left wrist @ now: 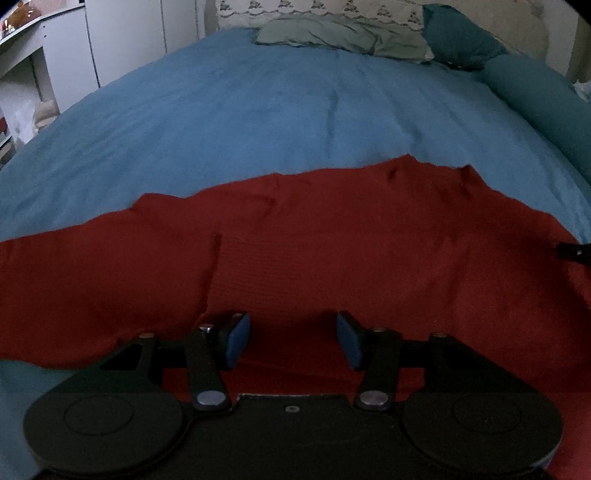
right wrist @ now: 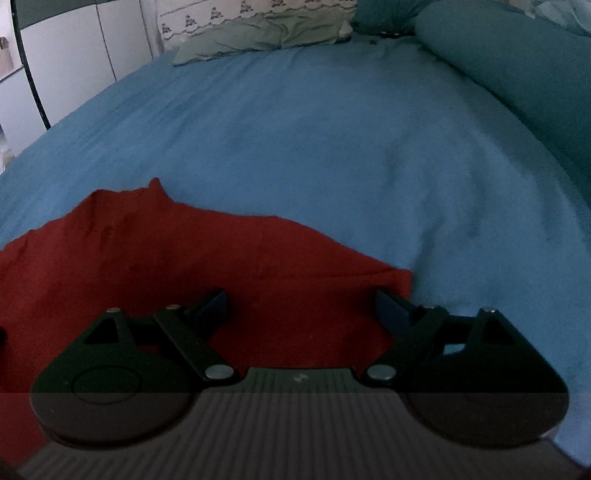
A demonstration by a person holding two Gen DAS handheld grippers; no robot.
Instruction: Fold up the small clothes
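Observation:
A red knit garment (left wrist: 332, 251) lies spread flat on a blue bedspread (left wrist: 240, 122). My left gripper (left wrist: 293, 341) is open just above the garment's near middle, its blue pads apart with cloth showing between them. In the right wrist view the same red garment (right wrist: 166, 266) lies at lower left on the bedspread (right wrist: 332, 147). My right gripper (right wrist: 301, 308) is open wide over the garment's right end, near its corner (right wrist: 400, 280). A dark tip of the right gripper shows at the right edge of the left wrist view (left wrist: 572, 252).
A pale green pillow (left wrist: 340, 37) and a patterned pillow lie at the head of the bed. A teal bolster (left wrist: 543, 107) runs along the right side; it also shows in the right wrist view (right wrist: 517, 70). White cupboards (left wrist: 122, 33) stand to the left.

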